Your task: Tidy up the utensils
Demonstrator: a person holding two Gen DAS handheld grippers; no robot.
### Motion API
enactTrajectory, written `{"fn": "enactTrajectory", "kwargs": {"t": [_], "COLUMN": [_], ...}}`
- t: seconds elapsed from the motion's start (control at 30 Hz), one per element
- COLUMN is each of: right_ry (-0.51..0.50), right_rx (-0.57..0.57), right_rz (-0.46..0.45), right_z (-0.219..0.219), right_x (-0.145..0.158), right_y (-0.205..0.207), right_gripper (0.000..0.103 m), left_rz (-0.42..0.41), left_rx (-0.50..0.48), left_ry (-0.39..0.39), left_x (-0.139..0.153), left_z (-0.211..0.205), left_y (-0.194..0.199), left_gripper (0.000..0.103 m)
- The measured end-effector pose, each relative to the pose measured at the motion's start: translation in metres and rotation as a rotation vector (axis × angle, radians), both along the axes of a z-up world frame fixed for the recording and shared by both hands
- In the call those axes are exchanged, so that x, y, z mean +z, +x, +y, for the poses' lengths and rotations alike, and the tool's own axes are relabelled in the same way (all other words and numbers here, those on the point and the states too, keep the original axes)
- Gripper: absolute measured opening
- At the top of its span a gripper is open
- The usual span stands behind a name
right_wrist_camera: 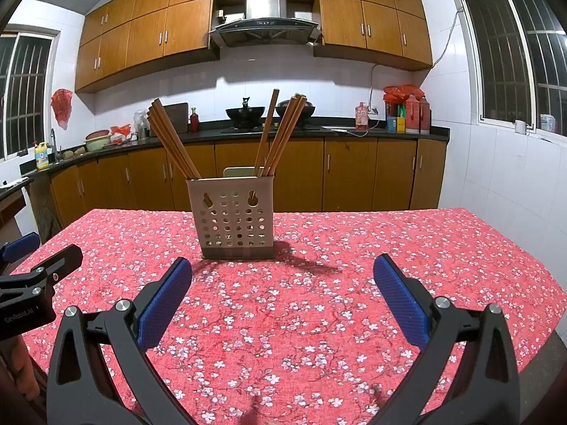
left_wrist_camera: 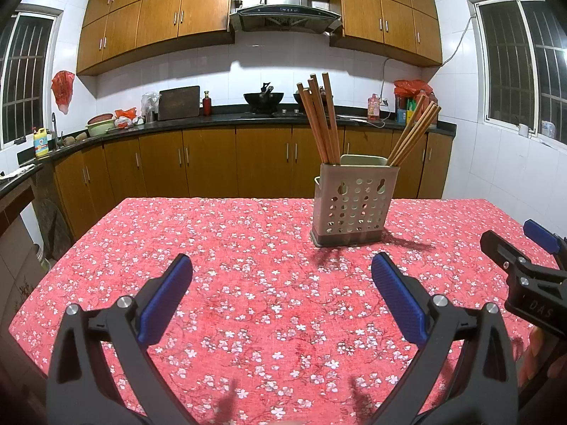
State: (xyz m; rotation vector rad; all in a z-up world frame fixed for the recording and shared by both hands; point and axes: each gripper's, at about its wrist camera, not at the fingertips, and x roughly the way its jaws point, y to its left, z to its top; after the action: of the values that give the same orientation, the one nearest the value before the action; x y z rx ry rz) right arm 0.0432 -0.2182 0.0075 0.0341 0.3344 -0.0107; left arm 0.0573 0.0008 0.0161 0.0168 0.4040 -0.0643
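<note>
Chopstick holder [right_wrist_camera: 236, 217] upright mid-counter [left_wrist_camera: 248, 283], chopsticks [right_wrist_camera: 173, 141] fanned in two bunches, long axes leaning up and outward. Left gripper [left_wrist_camera: 281, 297] spread wide, empty; holder lies ahead and to its right. Right gripper [right_wrist_camera: 282, 299] likewise spread, empty; holder ahead, slightly left (looks the nearer, straighter approach).

Tablecloth [right_wrist_camera: 354, 248]: red floral cloth, matt, slightly wrinkled. Utensil holder [right_wrist_camera: 232, 217]: beige perforated plastic, matt. Chopsticks [right_wrist_camera: 173, 145]: wood, smooth. Right gripper [right_wrist_camera: 282, 265] & left gripper [left_wrist_camera: 281, 265]: black matt plastic arms, blue textured pads [right_wrist_camera: 402, 297], shiny metal bolts. Cabinets [right_wrist_camera: 354, 173]: wood-look, semi-gloss.
</note>
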Motion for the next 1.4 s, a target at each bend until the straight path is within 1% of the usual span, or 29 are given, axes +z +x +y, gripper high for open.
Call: {"fn": "enactTrajectory", "kwargs": {"t": [0.87, 1.4], "right_ry": [0.001, 0.002], "right_rx": [0.0, 0.0], "right_rz": [0.003, 0.009], "right_z": [0.0009, 0.0016], "right_x": [-0.0007, -0.0063], "right_y": [0.0006, -0.0011], "right_gripper": [0.101, 0.101], "left_rz": [0.004, 0.012], "left_rx": [-0.002, -0.013], "left_ry": [0.001, 0.005], "left_x": [-0.0021, -0.0037], "left_z": [-0.0012, 0.0023], "left_y": [0.0011, 0.0043], "left_gripper": [0.099, 0.099]}}
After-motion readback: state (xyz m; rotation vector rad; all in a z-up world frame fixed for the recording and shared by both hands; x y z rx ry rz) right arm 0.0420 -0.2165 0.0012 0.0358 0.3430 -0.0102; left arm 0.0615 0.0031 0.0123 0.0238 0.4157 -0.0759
